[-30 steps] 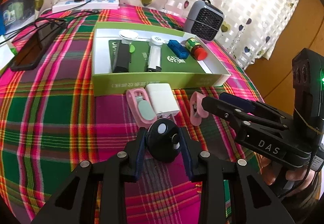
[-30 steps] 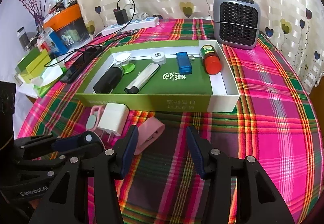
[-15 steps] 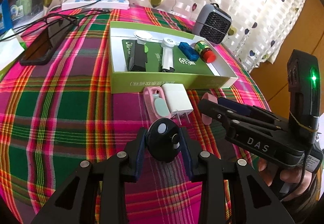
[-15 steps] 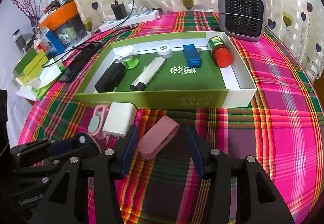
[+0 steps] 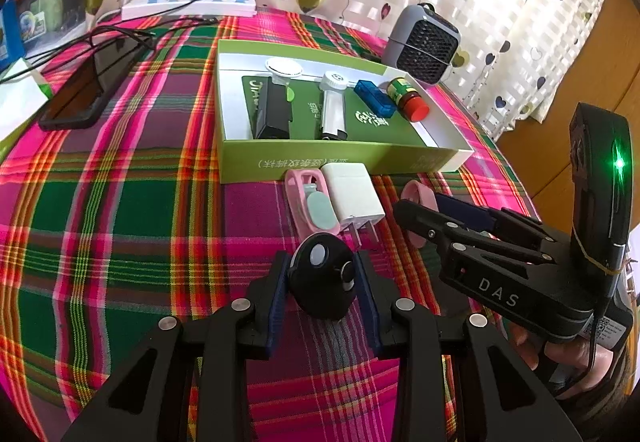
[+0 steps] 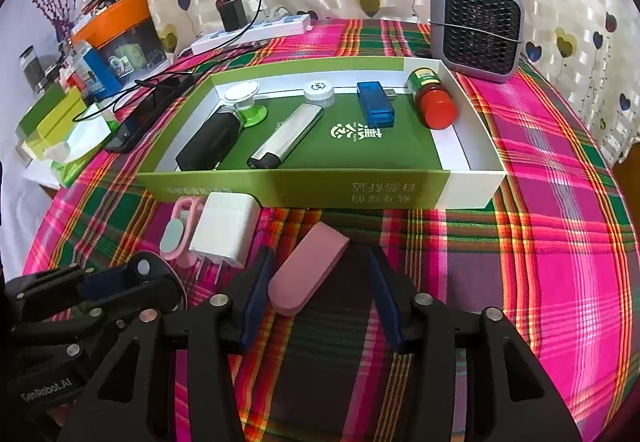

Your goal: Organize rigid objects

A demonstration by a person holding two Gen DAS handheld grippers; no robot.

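My left gripper [image 5: 321, 270] is shut on a black round gadget [image 5: 322, 282] with a white button, just above the plaid cloth; it also shows at the lower left of the right wrist view as the black gadget [image 6: 144, 274]. My right gripper [image 6: 320, 262] straddles a pink oblong case [image 6: 308, 274] lying on the cloth. Its jaws are closing; the right pad is still clear of the case. A white plug charger [image 6: 224, 234] and a pink clip with a mint piece [image 6: 176, 238] lie in front of the green box [image 6: 304, 186].
The green box holds a black block [image 6: 208, 138], a silver lighter [image 6: 286, 136], a blue USB stick [image 6: 374, 108] and a red-capped bottle [image 6: 434, 102]. A grey heater [image 6: 476, 26], a power strip [image 6: 252, 32], a phone [image 5: 86, 90] and stacked boxes [image 6: 52, 114] ring the table.
The right gripper came forward over the pink case, which now lies between its jaws, and the jaws have narrowed. The left gripper keeps its grip on the black gadget.
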